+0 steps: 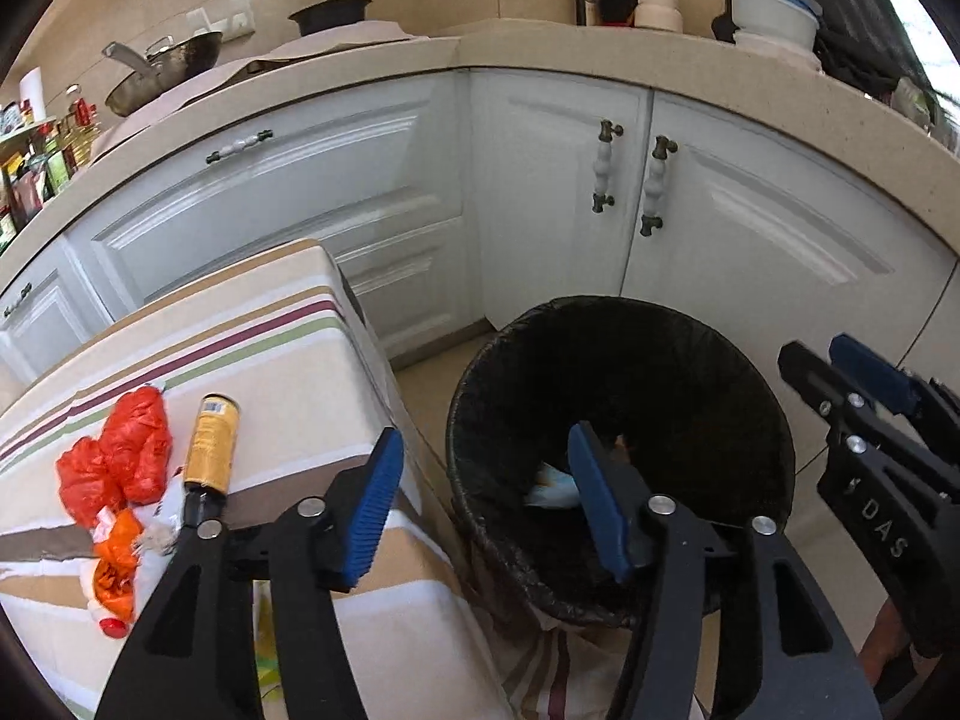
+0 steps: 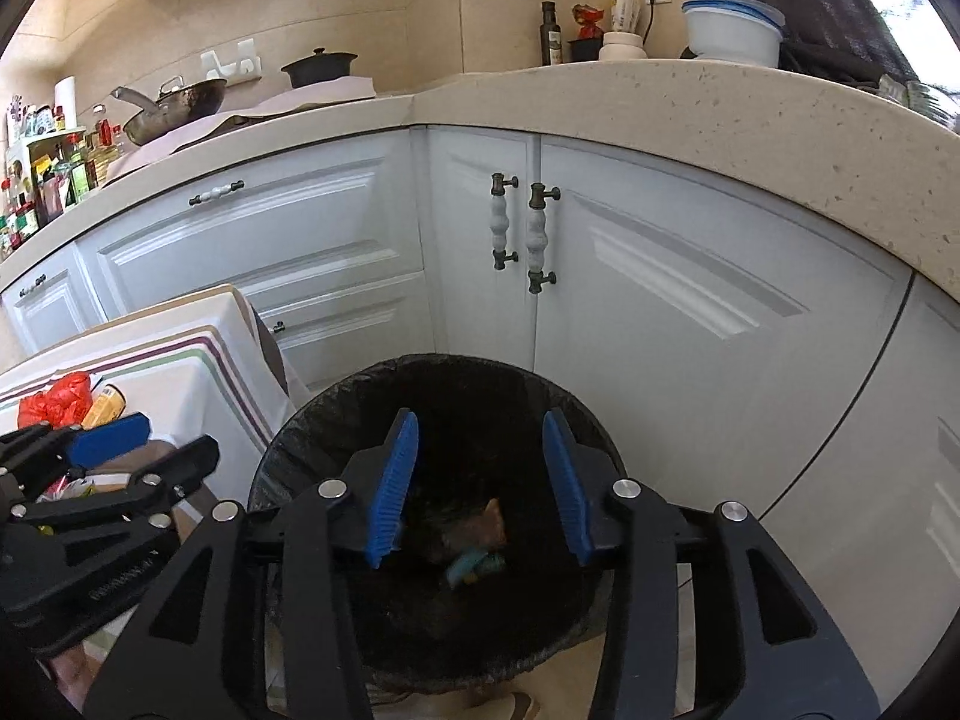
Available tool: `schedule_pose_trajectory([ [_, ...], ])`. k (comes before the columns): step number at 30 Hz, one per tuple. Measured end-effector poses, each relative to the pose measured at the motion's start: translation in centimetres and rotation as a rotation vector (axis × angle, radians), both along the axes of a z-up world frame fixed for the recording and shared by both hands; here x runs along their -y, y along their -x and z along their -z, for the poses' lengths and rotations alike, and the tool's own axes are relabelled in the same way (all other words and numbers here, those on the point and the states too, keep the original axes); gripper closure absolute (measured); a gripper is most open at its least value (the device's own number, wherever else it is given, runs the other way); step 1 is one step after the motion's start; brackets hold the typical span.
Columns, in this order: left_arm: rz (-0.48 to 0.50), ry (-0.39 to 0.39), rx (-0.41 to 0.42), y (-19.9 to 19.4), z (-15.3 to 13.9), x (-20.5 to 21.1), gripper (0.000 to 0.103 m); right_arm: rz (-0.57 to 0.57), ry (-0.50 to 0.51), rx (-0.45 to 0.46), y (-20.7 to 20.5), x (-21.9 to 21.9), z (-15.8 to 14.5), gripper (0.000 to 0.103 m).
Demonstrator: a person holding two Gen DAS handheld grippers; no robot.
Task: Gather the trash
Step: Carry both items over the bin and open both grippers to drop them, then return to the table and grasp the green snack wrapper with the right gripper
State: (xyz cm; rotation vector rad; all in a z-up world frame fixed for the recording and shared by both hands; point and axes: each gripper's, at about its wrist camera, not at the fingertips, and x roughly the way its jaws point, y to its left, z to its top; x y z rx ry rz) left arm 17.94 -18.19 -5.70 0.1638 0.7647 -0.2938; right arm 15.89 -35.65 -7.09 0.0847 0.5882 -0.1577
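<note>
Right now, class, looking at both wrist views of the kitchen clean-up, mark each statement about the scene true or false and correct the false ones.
1. The trash bin has a black liner. True.
2. The bin is empty. False: a few scraps lie at the bottom.
3. The yellow can lies on the striped tablecloth beside the red plastic bags. True.
4. The right gripper is clamped on the can. False: its jaws stand apart over the bin with nothing between them.
5. The left gripper holds a red bag. False: its jaws are open and hold nothing.
</note>
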Motion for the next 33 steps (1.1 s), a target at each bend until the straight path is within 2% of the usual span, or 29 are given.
schedule_pose_trajectory([
  [6, -0.038, 0.002, 0.036, 2.4, -1.1, -2.7, 0.041, -0.039, -0.011, -0.002, 1.5, -2.1, -0.4, 0.057],
  [16, -0.184, 0.001, 0.088, 6.9, -2.9, -10.5, 0.038, -0.145, -0.039, -0.009, 4.9, -8.0, -1.0, 0.057],
  [27, -0.295, -0.011, 0.046, 9.8, -1.6, -16.4, 0.037, -0.265, -0.049, -0.038, 7.8, -13.7, -0.6, 0.057],
  [33, -0.342, -0.008, 0.037, 10.8, -1.1, -18.8, 0.037, -0.325, -0.043, -0.053, 7.9, -16.2, -0.5, 0.057],
])
